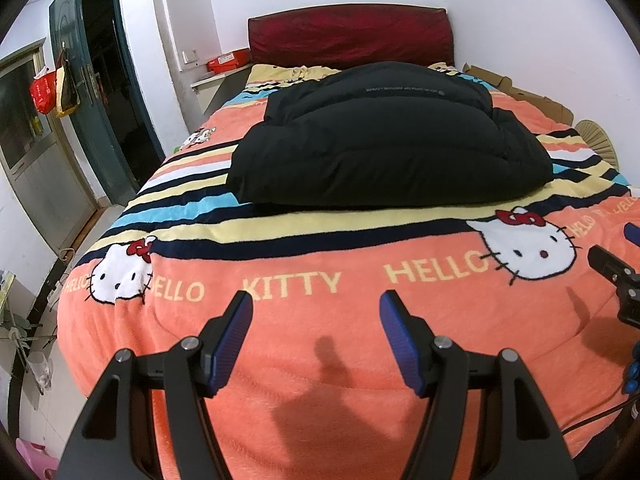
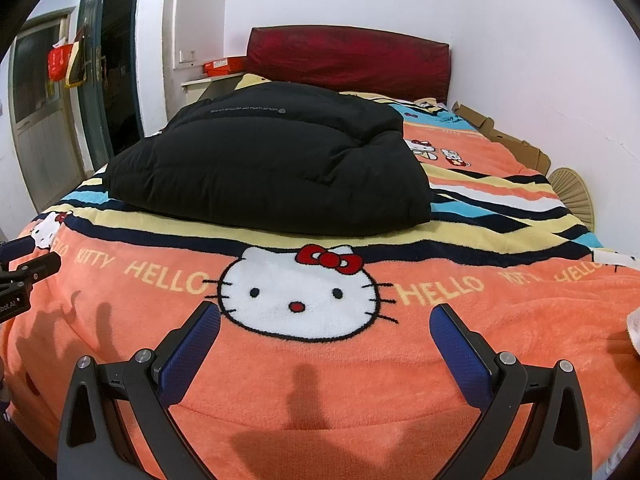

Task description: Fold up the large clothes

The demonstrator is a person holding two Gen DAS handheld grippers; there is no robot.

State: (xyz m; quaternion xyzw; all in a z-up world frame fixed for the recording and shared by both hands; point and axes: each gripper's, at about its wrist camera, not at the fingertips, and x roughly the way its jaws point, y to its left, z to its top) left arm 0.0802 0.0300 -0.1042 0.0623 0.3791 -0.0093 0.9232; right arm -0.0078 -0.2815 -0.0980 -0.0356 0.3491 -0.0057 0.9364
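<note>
A black puffy jacket (image 1: pixel 384 140) lies folded into a thick bundle on the middle of the bed; it also shows in the right wrist view (image 2: pixel 272 164). My left gripper (image 1: pixel 316 304) is open and empty, held above the orange blanket (image 1: pixel 320 360) well short of the jacket. My right gripper (image 2: pixel 325 316) is open and empty too, over a Hello Kitty face, also short of the jacket. The right gripper's tip shows at the right edge of the left wrist view (image 1: pixel 612 268). The left gripper's tip shows at the left edge of the right wrist view (image 2: pixel 32 268).
A dark red headboard (image 1: pixel 348 36) stands at the far end against the white wall. Flattened cardboard (image 1: pixel 520 88) and a woven fan (image 1: pixel 596 136) lie along the bed's right side. An open doorway (image 1: pixel 108 92) and a bedside shelf with a red box (image 1: pixel 228 62) are at left.
</note>
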